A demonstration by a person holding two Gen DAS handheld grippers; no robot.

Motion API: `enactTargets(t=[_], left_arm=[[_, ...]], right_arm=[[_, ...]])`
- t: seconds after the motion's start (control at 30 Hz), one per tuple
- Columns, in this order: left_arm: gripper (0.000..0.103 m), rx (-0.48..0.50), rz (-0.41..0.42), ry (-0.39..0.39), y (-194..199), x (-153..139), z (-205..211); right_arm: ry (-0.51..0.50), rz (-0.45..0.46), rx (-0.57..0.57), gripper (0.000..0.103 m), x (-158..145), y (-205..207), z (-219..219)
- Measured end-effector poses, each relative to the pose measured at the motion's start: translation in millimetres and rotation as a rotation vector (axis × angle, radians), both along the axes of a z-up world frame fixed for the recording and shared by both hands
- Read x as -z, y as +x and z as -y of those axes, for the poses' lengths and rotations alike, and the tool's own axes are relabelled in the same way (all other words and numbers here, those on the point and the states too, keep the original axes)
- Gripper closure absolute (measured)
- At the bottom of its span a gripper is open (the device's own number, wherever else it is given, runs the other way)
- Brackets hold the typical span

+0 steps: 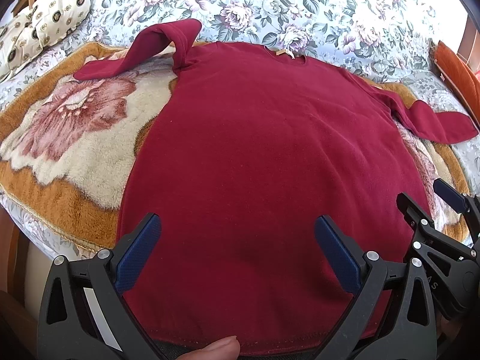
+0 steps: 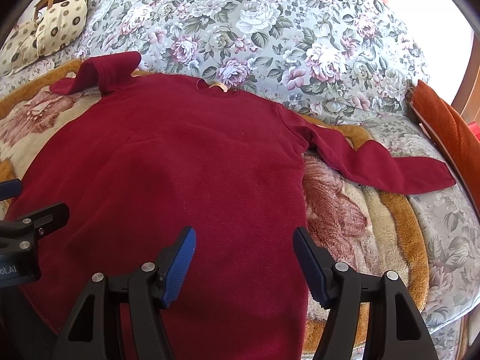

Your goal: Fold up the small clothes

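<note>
While both of my grippers hang over the near hem, the dark red sweater (image 1: 264,156) lies spread flat, neckline away from me, on a fleece blanket (image 1: 75,138) printed with big pink flowers, which in turn covers a floral bedspread (image 1: 330,9). My left gripper (image 1: 237,249) has its jaws wide apart with nothing between them but the cloth below; my right gripper (image 2: 244,258) is likewise spread and holds nothing. On the left, the sweater's sleeve (image 1: 162,48) is humped up and doubled over itself near the shoulder, so it does not lie flat. Its other sleeve (image 2: 387,168) stretches out to the right, ending over the bedspread. A cream patterned pillow (image 1: 51,12) sits at the far left, and an orange cushion (image 2: 447,132) stands along the right edge.

From the left wrist I can see the hem and a fingertip (image 1: 219,349) at the bottom edge, plus the right gripper off to the side. From the right wrist I get the full right sleeve and a tan neck label (image 2: 217,86) more plainly.
</note>
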State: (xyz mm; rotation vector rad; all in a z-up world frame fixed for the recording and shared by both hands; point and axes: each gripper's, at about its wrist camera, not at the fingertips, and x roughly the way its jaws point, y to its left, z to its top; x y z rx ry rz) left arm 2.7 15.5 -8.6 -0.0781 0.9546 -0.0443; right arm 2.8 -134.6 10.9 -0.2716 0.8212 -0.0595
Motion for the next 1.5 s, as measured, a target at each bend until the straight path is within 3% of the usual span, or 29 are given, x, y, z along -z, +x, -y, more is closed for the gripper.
enactTargets(t=[1.5], left_arm=[[0.0,-0.006,-0.028,-0.035,2.2,0.9,-2.9]], right_arm=[[-0.013,0.007,0.0,0.038,0.9,-1.0,5.0]])
